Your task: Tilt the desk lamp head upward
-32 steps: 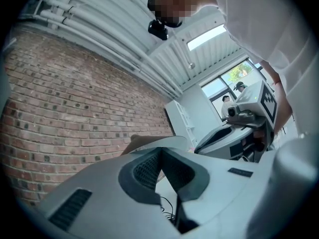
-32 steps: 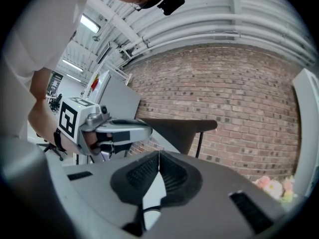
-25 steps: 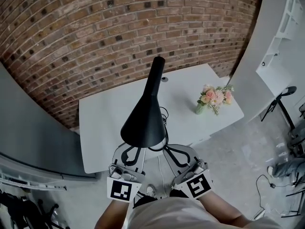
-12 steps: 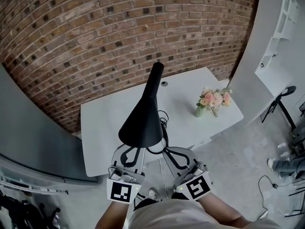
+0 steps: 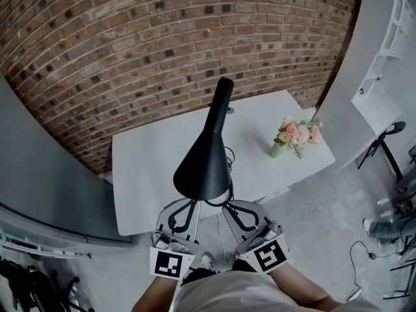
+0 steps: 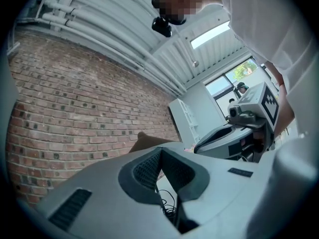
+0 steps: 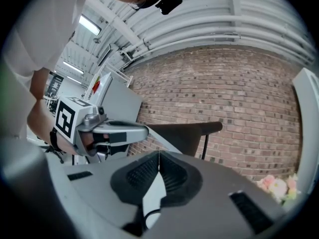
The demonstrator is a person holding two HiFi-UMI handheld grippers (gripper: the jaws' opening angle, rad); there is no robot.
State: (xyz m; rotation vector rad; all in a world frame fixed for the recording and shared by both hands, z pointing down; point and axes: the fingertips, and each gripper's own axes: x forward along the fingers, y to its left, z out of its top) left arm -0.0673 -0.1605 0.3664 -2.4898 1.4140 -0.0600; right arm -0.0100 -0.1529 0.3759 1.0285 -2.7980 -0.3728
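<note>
Closest to the camera, the person's white-sleeved arms hold both tools low in front of the body, each with a marker cube at its back end. The left gripper (image 5: 189,206) has its jaws pressed together at the tips with nothing between them, as the left gripper view (image 6: 160,150) shows plainly. The right gripper (image 5: 229,207) is clenched the same way, pads meeting at the tips and empty (image 7: 159,154). The two point forward side by side, a little apart, toward the lamp, and neither one grips it.

Just beyond their tips hangs the lamp head (image 5: 204,156). It is a matte black cone whose wide round rim faces down and toward the person, and it narrows upward and away into a slim neck. In the head view its rim overlaps the gripper tips. In the right gripper view the head (image 7: 188,133) lies nearly level, with a thin stem under its narrow end. The lamp stands on a white table (image 5: 146,168), near its front edge. The head hides the base.

A black cable (image 5: 228,156) curls on the table beside the lamp. Farther right sits a small vase of pink flowers (image 5: 296,135). A brick wall (image 5: 130,44) rises behind the table.
</note>
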